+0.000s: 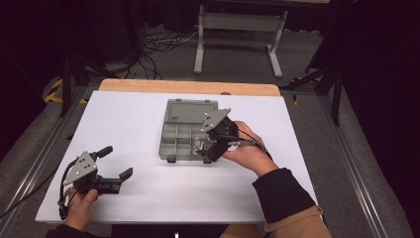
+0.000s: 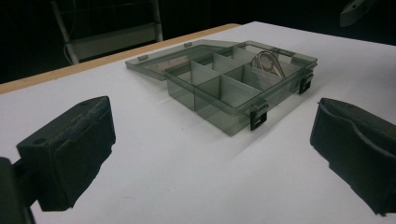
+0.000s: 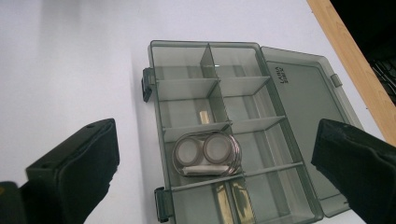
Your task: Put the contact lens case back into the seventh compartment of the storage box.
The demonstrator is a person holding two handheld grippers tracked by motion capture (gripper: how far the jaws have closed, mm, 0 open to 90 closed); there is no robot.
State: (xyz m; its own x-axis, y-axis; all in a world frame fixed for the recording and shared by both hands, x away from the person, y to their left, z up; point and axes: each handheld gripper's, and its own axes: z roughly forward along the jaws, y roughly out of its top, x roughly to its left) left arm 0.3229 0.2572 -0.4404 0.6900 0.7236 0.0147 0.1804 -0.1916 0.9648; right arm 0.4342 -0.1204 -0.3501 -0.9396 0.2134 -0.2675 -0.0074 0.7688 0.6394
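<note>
The right gripper (image 3: 215, 172) hangs fingers apart, empty, over a thin metal ring-pair (image 3: 207, 154) lying in the organizer box (image 1: 174, 147) at worktop (image 1: 129, 124) centre. Probably light, stiff, slippery: pinch its rim. At eight o'clock, the left gripper (image 1: 115, 162) idles, fingers spread.

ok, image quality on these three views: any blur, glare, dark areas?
High view: soft and low-res, surroundings nearly black, white table evenly lit. Left gripper view: organizer box fairly sharp, near jaws blurred, background dark. Right gripper view: box sharp, faint sheen on its translucent lid, jaws out of focus.
</note>
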